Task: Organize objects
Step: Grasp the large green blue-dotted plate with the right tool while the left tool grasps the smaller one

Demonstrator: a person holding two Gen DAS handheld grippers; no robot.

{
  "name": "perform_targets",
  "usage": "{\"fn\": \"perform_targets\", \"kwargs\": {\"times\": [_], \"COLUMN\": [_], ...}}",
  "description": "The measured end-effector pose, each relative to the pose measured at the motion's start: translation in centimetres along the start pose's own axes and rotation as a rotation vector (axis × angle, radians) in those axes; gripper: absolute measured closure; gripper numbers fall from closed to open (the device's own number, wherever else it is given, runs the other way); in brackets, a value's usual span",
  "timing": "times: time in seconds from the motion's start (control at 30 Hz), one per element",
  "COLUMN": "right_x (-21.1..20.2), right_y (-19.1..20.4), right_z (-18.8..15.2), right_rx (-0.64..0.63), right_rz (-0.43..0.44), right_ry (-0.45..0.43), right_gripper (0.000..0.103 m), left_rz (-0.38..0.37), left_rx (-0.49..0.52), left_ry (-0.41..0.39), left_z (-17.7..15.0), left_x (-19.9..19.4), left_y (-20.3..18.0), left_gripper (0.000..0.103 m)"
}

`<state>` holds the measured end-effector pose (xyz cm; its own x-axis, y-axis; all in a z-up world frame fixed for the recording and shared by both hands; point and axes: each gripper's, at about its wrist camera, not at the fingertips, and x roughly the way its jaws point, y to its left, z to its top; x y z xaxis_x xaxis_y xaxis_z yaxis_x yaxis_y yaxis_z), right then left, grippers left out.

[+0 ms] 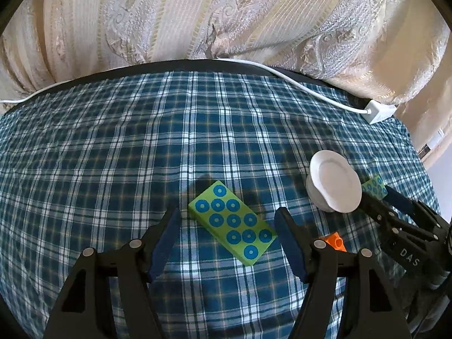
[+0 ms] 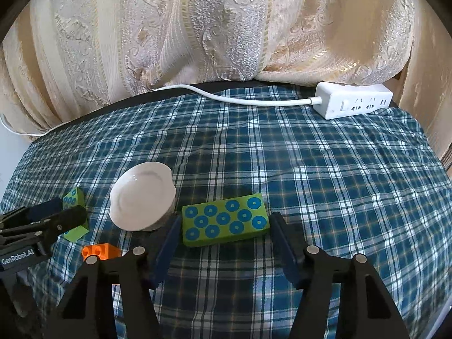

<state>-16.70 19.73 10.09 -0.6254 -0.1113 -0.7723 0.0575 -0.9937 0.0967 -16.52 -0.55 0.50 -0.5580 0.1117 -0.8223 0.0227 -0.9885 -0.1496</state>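
step: I straddle two green blocks, left tongs (image 1: 227, 227) on block (image 1: 232, 224), right tongs (image 2: 224, 230) on block (image 2: 224, 221); both tongs apart, nothing clamped | next: close on each; white bowl (image 2: 142, 200) at ten o'clock

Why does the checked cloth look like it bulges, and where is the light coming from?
Left wrist view: the fisheye lens bows the checked cloth and darkens the corners; soft shadow lies beside the green block. Right wrist view: same bulge; bright light on the curtain at upper right; the white dish is nearly washed out.
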Motion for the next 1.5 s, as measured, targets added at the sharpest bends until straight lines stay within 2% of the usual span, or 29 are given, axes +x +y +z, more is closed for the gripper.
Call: {"fn": "perform_targets", "kwargs": {"times": [0.23, 0.57, 0.77, 0.93, 1.0, 1.13, 1.17, 1.5], "right_x": [-0.7, -2.1, -2.3, -2.2, -2.2, -2.1, -2.1, -2.5], "right_y": [0.5, 0.1, 0.2, 0.4, 0.4, 0.3, 0.3, -0.2], "right_z": [-0.9, -2.4, -2.7, -2.7, -2.6, -2.4, -2.4, -2.5], "right_rx": [-0.012, -0.003, -0.002, -0.012, -0.013, -0.005, -0.004, 0.034], "right_rz": [0.006, 0.004, 0.005, -0.005, -0.006, 0.001, 0.001, 0.017], "right_ry": [0.012, 0.022, 0.016, 0.012, 0.012, 0.01, 0.009, -0.011], "right_gripper": [0.037, 0.037, 0.037, 0.036, 0.036, 0.036, 0.037, 0.038], "left_rz": [0.008, 0.076, 0.051, 0.079, 0.095, 0.112, 0.104, 0.097], "left_rx": [0.02, 0.017, 0.005, 0.002, 0.009, 0.036, 0.035, 0.07], "left_ry": [-0.004, 0.037, 0.021, -0.002, -0.012, -0.028, -0.029, -0.092], "left_z": [-0.1, -0.1, -0.2, 0.1, 0.2, 0.2, 0.2, -0.1], "left_x": [0.0, -0.4, -0.9, -0.2, 0.2, 0.3, 0.3, -2.2], "left_y": [-0.1, 1.3, 1.4, 1.0, 0.7, 0.2, 0.1, -0.7], "left_gripper": [0.033, 0.033, 0.033, 0.033, 0.036, 0.068, 0.072, 0.072]}}
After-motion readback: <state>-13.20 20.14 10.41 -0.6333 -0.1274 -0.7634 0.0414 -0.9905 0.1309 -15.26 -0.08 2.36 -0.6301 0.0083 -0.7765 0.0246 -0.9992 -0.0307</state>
